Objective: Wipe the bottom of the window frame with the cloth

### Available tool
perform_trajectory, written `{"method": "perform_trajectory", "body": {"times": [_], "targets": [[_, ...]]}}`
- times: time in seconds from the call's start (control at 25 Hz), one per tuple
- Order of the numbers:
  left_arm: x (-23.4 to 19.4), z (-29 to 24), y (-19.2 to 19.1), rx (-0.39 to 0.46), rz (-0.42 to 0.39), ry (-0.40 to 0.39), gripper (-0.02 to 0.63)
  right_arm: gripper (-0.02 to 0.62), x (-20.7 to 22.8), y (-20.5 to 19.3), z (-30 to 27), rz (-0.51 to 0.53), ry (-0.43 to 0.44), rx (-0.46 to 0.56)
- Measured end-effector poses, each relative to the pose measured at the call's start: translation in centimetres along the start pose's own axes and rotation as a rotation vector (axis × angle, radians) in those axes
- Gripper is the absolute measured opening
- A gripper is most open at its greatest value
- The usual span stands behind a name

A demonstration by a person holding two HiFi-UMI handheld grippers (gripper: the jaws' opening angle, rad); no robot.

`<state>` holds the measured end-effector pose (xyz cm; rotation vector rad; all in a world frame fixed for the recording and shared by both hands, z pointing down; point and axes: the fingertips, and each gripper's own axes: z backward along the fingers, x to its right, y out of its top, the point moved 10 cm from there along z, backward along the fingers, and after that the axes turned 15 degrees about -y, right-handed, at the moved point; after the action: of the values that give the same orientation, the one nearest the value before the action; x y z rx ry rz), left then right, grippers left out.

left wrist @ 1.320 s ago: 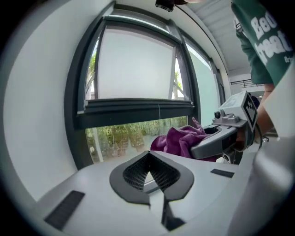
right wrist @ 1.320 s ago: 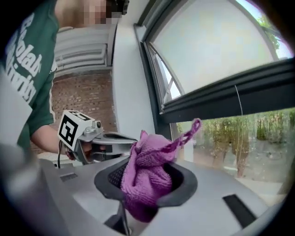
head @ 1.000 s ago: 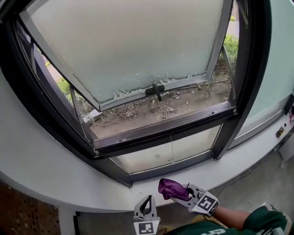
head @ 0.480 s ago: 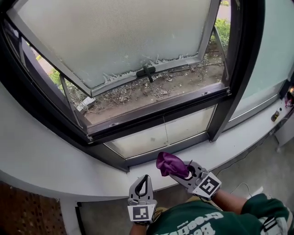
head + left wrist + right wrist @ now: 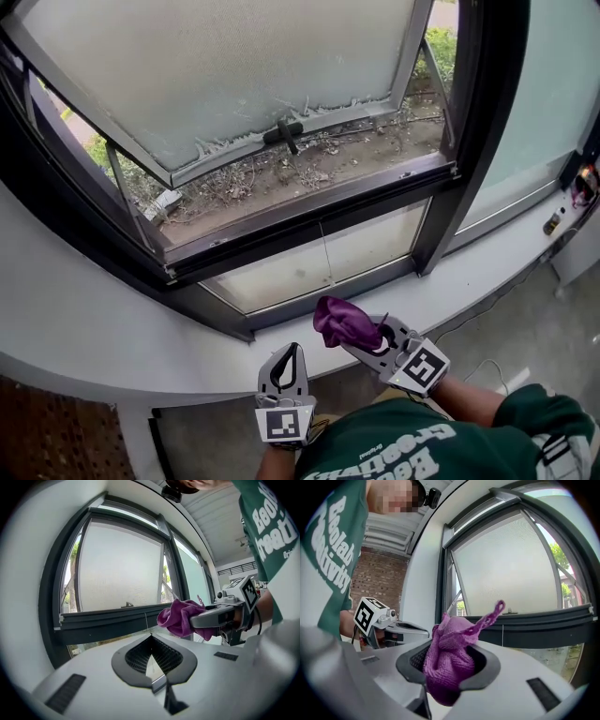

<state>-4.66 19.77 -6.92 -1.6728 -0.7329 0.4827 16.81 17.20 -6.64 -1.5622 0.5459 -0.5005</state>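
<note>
White sill (image 5: 112,328) edge beneath cloth (image 5: 343,322) in right gripper (image 5: 364,336)

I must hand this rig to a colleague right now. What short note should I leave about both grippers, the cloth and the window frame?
Right gripper: shut on the purple cloth, which is bunched and held in the air near the white ledge.
Left gripper: shut, empty, low beside the right one.
Bottom of the window frame: the cloth is apart from it. The sash above it is tilted open.
Done: the cloth is in the grip.
Left: bring the cloth to the bottom rail and wipe along it.
</note>
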Motion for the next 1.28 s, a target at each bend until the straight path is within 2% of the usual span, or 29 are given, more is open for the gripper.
{"method": "perform_trajectory", "body": {"times": [0.32,0.52,1.28], "targets": [[0.4,0.1,0.3,0.019,-0.001,0.001,0.003,0.145,-0.6,0.3,0.4,0.021,-0.003,0.006],[0.6,0.1,0.7,0.045,-0.007,0.007,0.003,0.144,-1.2,0.3,0.4,0.072,-0.016,0.0],[1.1,0.3,1.2,0.089,-0.037,0.011,0.003,0.144,-1.6,0.4,0.3,0.075,-0.026,-0.005]]}}
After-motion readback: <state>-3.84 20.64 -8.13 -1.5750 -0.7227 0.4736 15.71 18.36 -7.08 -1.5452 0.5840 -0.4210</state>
